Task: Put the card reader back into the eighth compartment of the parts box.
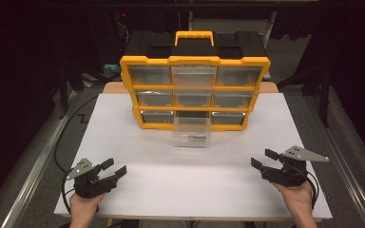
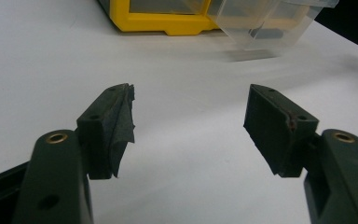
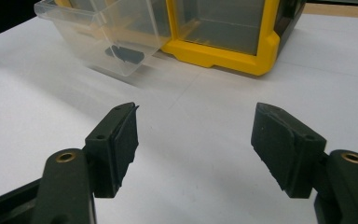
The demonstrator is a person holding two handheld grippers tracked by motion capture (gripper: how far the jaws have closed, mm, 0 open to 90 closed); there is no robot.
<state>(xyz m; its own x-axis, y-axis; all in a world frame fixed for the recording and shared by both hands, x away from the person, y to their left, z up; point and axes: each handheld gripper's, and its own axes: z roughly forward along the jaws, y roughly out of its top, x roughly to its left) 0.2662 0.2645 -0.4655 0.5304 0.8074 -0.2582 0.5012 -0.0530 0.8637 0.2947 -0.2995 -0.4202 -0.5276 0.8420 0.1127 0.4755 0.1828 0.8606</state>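
A white tabletop (image 1: 138,156) sits on a wooden board (image 1: 268,87) whose edge shows at the far corners. Grey floor (image 1: 28,156) runs along both sides, with metal rails (image 1: 347,161). The room behind is dark, with dim black stands (image 1: 323,90).

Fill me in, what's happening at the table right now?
A person holds the left tongs and right tongs low over the white tabletop, both open and empty, near its front corners. Ahead stands a yellow-framed organizer cabinet with clear plastic drawers. Its bottom middle clear plastic drawer is pulled out toward the person, with a small dark item inside. Neither tongs touches anything.
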